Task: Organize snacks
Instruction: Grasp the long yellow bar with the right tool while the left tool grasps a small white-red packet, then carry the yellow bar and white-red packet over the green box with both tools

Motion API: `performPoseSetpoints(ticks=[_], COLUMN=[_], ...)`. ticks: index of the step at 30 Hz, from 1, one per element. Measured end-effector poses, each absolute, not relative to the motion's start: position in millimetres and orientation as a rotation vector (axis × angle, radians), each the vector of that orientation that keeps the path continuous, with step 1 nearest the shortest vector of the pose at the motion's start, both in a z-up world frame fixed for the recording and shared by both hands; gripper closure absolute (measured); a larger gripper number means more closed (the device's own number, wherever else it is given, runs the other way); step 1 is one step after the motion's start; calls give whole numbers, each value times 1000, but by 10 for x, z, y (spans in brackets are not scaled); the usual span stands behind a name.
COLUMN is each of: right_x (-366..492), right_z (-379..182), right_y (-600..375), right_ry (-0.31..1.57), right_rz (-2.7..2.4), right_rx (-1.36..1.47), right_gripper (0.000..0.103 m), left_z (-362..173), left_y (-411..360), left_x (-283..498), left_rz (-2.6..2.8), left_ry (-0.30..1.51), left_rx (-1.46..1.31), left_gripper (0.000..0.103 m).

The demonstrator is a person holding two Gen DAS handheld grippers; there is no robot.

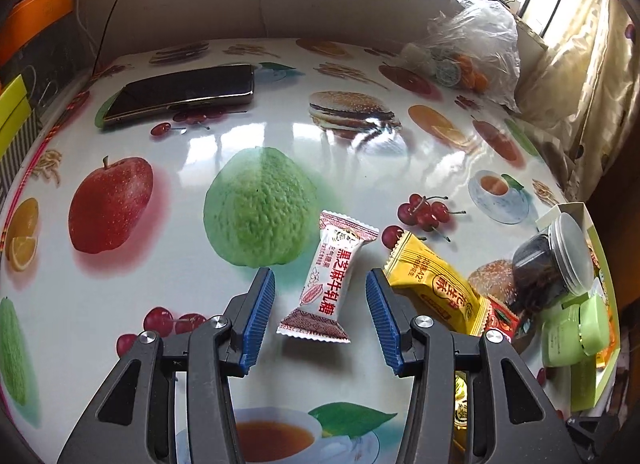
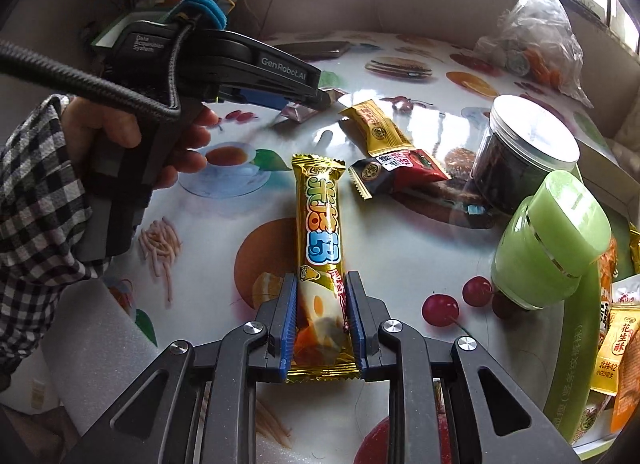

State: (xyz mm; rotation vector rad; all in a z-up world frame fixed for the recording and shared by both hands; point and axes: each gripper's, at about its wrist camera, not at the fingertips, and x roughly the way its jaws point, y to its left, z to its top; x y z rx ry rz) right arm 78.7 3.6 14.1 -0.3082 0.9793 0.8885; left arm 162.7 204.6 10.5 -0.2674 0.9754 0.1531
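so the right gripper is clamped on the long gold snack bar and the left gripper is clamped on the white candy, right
Not quite. The right gripper is clamped on the long gold snack bar, but the left gripper is open: the left wrist view shows the white candy lying between its pads with gaps on both sides.

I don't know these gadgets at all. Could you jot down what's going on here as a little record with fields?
Setting: table with a glossy fruit-print cover
Left gripper: open, pads on either side of a white candy, not pressing it
Right gripper: shut on a gold snack bar
Loose snacks: yellow packet, red packet
Other things: phone, dark jar, green jar, plastic bag
Person: hand in a checked sleeve holds the left gripper
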Motion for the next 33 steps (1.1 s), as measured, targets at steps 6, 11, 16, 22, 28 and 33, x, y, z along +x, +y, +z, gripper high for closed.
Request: performPoseSetpoints(ticks=[6,11,16,22,28,33], right_x=[798,791,795,784,757,681], right_z=[142,144,147,155,189,281], right_y=[31,27,8,-7,-22,-46], right_ry=[980,979,978,973,960,930], right_rz=[891,890,887,873,855,860], right_rx=[-304,-302,-296,-299,-285,-279], right_gripper=[81,81,81,81,81,81], left_z=[90,92,96,202,366,486], left_y=[2007,2011,2001,1990,1912,1842], left_x=[1675,1674,1648,1517,1320,1136], left_rz=[173,192,199,204,189,173], left_ry=[972,974,979,948,913,889], left_rx=[-221,-217,-219,-238,-230,-232], left_gripper=[54,78,82,82,82,82])
